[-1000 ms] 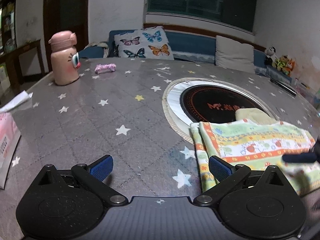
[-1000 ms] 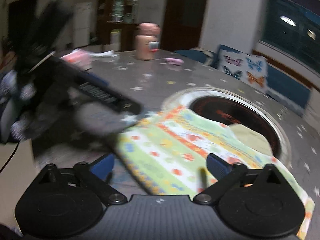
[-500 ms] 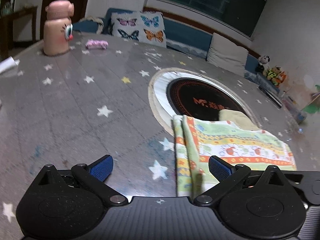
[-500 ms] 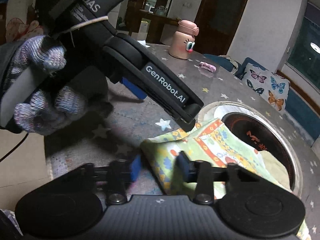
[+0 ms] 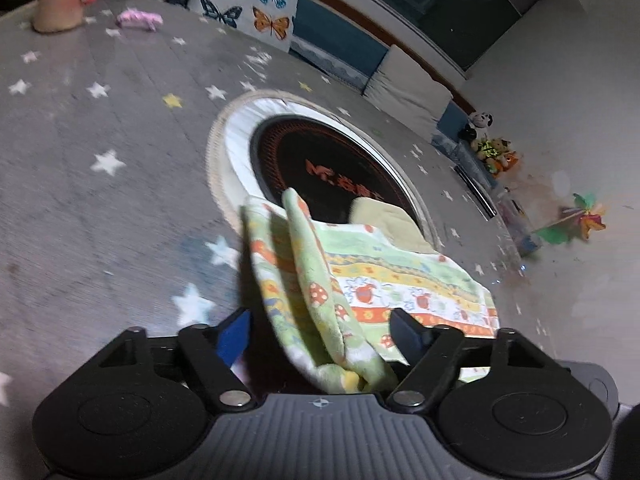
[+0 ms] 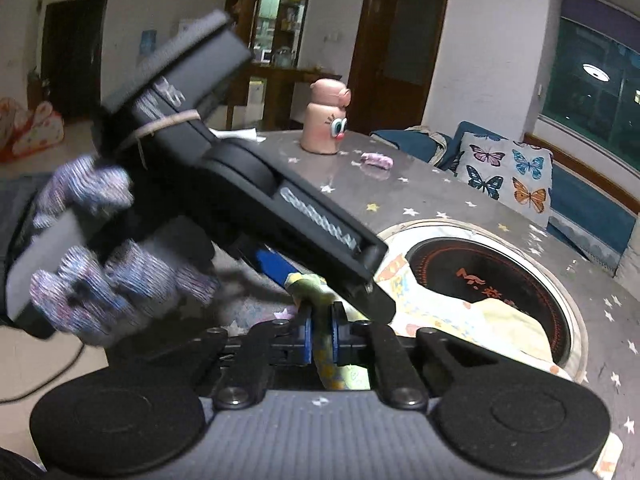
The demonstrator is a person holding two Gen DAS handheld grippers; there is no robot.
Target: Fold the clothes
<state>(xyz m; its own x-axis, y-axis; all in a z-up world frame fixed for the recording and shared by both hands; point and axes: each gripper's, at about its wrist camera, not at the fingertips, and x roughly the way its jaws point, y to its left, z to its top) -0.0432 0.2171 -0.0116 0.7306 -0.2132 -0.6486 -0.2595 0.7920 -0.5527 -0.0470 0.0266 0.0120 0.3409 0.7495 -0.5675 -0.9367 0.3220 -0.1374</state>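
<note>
Right wrist view shows my right gripper (image 6: 320,334) pinched onto the cloth (image 6: 460,320) corner, left gripper (image 5: 320,330) gaping around its raised edge, folding barely begun.

Figure: Objects surrounding the round table.

A grey star-printed table cover (image 5: 100,128) bears a round black hotplate (image 5: 332,172) set in a pale ring at its centre. At the far left stand a pink character bottle (image 6: 325,118) and, just to its right, a small pink bundle (image 6: 377,160). Beyond the table, a butterfly-print cushion (image 6: 506,174) rests on a blue sofa (image 6: 592,208); farther right, plush toys (image 5: 490,140) and a pinwheel (image 5: 576,220).
</note>
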